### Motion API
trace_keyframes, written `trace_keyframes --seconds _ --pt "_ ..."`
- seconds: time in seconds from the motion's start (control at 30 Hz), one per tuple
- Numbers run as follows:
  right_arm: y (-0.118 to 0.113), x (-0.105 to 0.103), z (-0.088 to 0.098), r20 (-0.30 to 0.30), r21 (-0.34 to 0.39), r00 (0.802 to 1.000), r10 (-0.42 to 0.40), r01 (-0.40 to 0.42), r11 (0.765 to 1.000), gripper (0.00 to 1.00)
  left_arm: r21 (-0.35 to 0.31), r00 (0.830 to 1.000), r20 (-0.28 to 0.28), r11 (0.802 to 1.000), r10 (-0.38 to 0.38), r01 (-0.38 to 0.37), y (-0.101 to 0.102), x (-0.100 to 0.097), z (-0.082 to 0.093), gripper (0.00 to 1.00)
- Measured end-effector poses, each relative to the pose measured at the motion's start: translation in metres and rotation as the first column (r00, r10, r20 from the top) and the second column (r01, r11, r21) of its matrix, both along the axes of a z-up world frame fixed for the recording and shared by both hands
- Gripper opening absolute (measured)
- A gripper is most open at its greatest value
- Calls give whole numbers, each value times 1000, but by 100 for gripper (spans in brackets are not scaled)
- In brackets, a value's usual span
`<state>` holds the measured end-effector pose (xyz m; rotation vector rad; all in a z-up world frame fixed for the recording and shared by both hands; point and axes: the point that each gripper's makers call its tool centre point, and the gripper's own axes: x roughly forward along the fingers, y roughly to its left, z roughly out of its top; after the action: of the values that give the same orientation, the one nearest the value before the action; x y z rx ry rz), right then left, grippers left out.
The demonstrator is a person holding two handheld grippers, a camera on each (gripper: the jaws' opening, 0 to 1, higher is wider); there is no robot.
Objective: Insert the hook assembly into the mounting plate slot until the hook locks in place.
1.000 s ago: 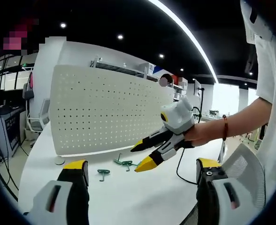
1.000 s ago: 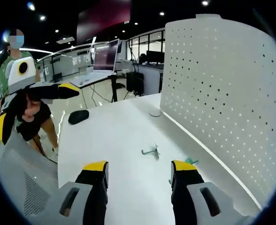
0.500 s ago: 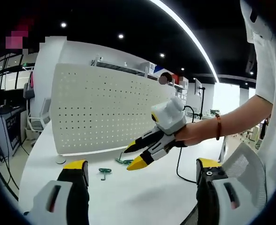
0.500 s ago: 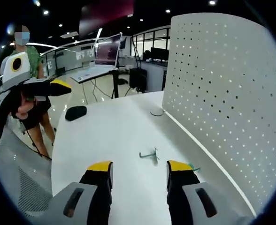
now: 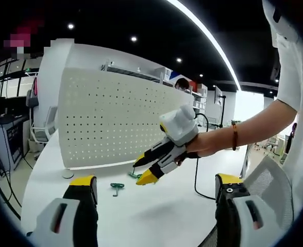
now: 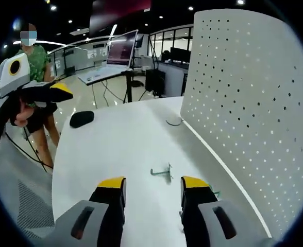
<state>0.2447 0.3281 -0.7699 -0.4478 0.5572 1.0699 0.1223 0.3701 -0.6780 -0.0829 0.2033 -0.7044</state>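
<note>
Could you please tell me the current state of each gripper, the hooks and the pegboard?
Left gripper: open, empty, above the table.
Right gripper: open, empty, jaws either side of a hook.
Green hook: lying loose on the white table.
Second hook: lying loose.
Pegboard: upright, no hook inserted.

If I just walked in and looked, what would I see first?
Probably the big white board full of little holes, standing upright at the back of the white table. In the left gripper view, the right gripper, with yellow tips, reaches down toward small green hooks lying on the table in front of the board. In the right gripper view one hook lies just ahead of the open jaws.
</note>
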Motion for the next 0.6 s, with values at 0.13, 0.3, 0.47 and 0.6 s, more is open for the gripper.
trace_keyframes --seconds 0.13,0.3,0.47,0.6 --pt "1 3 -3 1 -7 1000 6 -6 1000 37 -4 1000 0 1000 2 -2 1 2 -1 97" --pt "4 6 -10 -8 -27 1000 14 -14 1000 37 -8 1000 -2 1000 7 -7 3 3 -4 97" --pt "6 8 -16 -16 -42 1000 21 -21 999 37 -9 1000 -10 1000 12 -13 4 3 -7 97" --pt "6 10 -20 -27 -54 999 22 -23 998 35 -7 1000 -16 1000 20 -20 6 2 -9 97"
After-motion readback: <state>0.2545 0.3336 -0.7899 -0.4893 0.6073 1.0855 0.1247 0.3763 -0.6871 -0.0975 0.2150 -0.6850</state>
